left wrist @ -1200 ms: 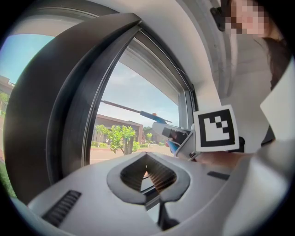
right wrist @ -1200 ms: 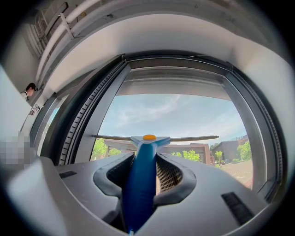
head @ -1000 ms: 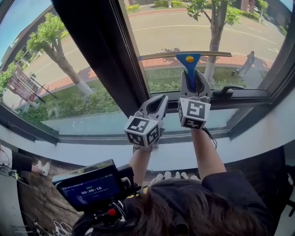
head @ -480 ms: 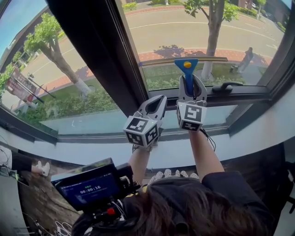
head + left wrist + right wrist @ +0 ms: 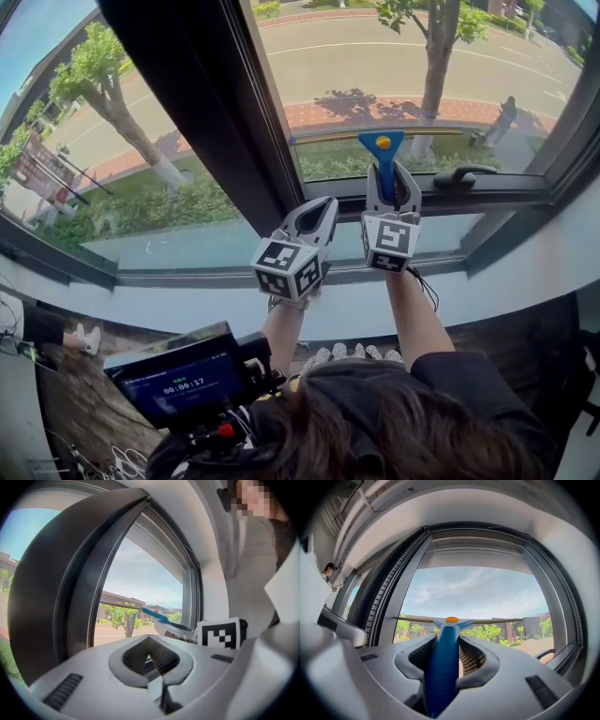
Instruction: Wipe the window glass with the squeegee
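Note:
The squeegee has a blue handle with an orange dot and a long thin blade lying level across the lower part of the right window pane. My right gripper is shut on the handle and points up at the glass. In the right gripper view the handle runs between the jaws to the blade. My left gripper is shut on nothing, just left of the right one, near the dark window post. The left gripper view shows the shut left gripper and the squeegee to its right.
A wide dark window post splits the left pane from the right. A black window handle sits on the lower frame at right. Below runs the white sill. A camera monitor hangs near my chest. Another person stands at right.
The right gripper has drawn the squeegee down the glass, so the blade is closer to the lower frame. The left gripper has stayed put.

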The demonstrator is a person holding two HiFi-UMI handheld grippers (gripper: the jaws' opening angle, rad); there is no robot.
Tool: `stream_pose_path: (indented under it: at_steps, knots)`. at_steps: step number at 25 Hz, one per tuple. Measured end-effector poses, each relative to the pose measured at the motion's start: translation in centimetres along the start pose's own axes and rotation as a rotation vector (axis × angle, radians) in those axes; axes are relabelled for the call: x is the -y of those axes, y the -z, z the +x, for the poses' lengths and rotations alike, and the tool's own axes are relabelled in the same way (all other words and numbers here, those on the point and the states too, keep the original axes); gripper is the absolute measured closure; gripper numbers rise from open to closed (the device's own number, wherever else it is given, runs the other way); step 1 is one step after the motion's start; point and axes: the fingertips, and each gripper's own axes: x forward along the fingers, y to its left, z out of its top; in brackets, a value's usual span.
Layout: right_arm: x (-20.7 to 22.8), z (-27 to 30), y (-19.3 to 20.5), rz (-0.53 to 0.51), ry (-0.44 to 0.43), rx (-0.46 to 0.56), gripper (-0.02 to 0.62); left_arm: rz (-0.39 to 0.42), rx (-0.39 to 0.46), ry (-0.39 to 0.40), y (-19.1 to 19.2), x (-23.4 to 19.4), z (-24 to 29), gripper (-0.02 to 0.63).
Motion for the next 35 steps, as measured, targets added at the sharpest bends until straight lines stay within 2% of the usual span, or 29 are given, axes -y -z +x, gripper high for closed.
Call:
stream_pose_path:
  at_steps: [20,35]
  knots:
    - [-0.5,-1.1,3.6,0.028,-0.009,-0.079,0.454,-0.022,-0.041,0.012,1.1,0.8,-0.2,0.604]
    - [-0.8,-1.9,7.8,0.064,-0.014,-0.191,0.454,-0.038,-0.053,0.01,2.0,0.6,-0.5,0.604]
